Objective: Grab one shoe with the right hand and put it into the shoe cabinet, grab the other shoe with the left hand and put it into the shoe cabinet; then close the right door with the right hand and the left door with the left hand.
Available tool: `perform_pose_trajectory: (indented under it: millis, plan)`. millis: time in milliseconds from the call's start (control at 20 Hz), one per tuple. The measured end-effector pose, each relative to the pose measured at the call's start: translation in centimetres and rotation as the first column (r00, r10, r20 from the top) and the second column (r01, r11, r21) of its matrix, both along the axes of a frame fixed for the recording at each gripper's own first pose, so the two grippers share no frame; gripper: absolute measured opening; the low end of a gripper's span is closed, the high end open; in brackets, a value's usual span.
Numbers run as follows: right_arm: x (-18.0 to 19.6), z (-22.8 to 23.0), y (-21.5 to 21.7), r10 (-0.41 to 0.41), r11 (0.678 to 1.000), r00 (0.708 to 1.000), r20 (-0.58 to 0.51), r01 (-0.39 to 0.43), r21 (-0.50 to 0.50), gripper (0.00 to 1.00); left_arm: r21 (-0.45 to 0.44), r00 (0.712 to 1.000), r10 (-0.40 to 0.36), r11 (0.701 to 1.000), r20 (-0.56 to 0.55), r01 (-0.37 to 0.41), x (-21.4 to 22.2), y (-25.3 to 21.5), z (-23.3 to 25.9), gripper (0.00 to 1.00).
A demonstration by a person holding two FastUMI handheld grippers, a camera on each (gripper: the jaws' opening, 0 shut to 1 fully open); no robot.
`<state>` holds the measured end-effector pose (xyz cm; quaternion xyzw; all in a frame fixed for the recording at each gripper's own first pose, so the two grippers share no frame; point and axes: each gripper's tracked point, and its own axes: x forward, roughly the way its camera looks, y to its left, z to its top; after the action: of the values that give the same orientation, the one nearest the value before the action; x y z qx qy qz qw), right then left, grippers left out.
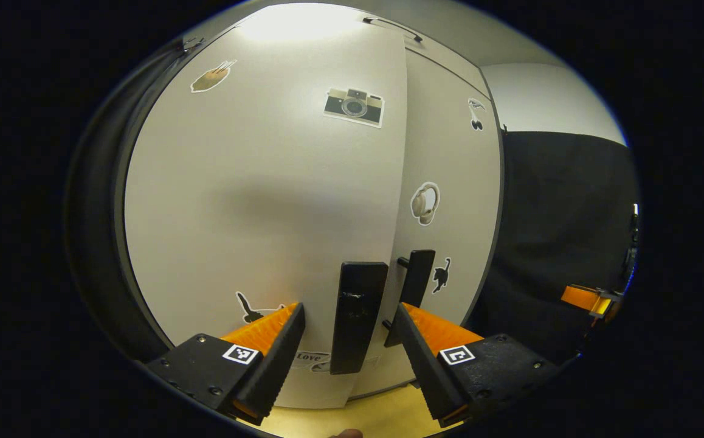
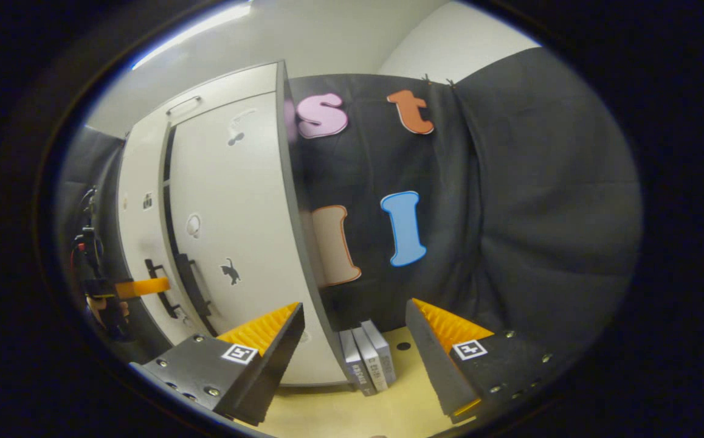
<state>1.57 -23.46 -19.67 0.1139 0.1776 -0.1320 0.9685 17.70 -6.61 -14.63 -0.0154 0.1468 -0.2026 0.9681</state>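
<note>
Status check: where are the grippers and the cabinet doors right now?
Left gripper open, straddling the left door handle, not gripping. Right gripper open, empty, beside the cabinet. Both doors look nearly shut. Books on the floor by it.

Likely a recording booth — black cloth wall [image 2: 540,213], stickered shoe cabinet [image 1: 255,201].

A black cloth [image 2: 510,201] hung in folds as the booth's wall, right of the cabinet and reaching down to a pale yellow floor [image 2: 352,413]. Above the cloth ran a plain white wall [image 1: 546,97], and a strip light [image 2: 194,27] glowed on the ceiling at upper left. Three grey books [image 2: 367,359] stood upright on the floor, against the foot of the cloth.
</note>
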Motion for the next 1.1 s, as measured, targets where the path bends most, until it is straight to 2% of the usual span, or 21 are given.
perform_pose_trajectory:
  millis: [150,200,400,550,850,1000,1100]
  plan:
    - [0.6,0.6,2.3,0.07,0.997,0.998,0.01,-0.07,-0.032,0.97,0.005,1.0,-0.004,1.0,0.005,0.004,0.6,-0.2,-0.1,0.91]
    - [1.0,0.9,3.3,0.097,0.995,0.995,0.017,-0.096,-0.027,1.0,0.006,1.0,-0.005,1.0,0.007,0.005,0.7,-0.2,-0.2,0.9]
    - [1.9,2.6,6.1,0.16,0.987,0.986,0.043,-0.159,-0.039,1.0,-0.001,1.0,-0.003,1.0,0.005,0.003,1.1,-0.2,-0.3,0.9]
    - [2.1,5.5,7.6,0.189,0.98,0.978,0.091,-0.181,-0.086,1.0,0.009,0.998,0.047,0.999,0.033,-0.048,0.5,0.7,0.9,0.92]
    - [2.0,12.8,10.6,0.22,0.968,0.952,0.212,-0.186,-0.168,1.0,0.023,0.99,0.041,0.999,0.136,-0.045,-5.2,0.1,7.5,0.95]
    - [1.6,16.3,11.9,0.215,0.971,0.938,0.274,-0.173,-0.168,1.0,0.006,0.987,0.056,0.998,0.147,-0.057,-9.0,0.4,11.0,0.94]
    - [1.3,17.7,13.2,0.233,0.969,0.925,0.299,-0.197,-0.147,1.0,0.01,0.982,0.083,0.996,0.171,-0.086,-11.4,1.3,12.9,0.95]
